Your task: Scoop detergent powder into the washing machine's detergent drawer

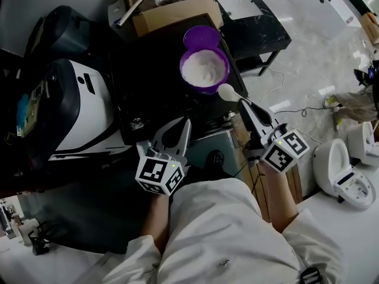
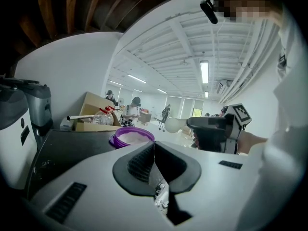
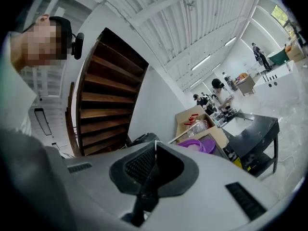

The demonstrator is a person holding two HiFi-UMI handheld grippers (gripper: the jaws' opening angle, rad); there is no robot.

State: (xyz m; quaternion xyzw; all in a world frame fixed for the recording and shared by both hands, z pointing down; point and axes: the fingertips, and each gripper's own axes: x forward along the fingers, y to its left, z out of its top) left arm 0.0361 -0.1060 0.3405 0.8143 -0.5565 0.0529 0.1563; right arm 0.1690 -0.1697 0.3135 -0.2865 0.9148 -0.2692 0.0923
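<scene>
Detergent tub (image 1: pixel 204 68) between cardboard box (image 1: pixel 172 7) and spoon (image 1: pixel 227 92).

— Can you read any word or number here?
— No, none. The cube (image 1: pixel 159 176) on the left gripper (image 1: pixel 185 123) and the cube (image 1: pixel 285 148) on the right gripper (image 1: pixel 241 104) carry only black-and-white square patterns, no letters.

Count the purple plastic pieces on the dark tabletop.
2: a tub full of white powder beside the spoon, and an empty dish just behind it, near the cardboard box.
</scene>
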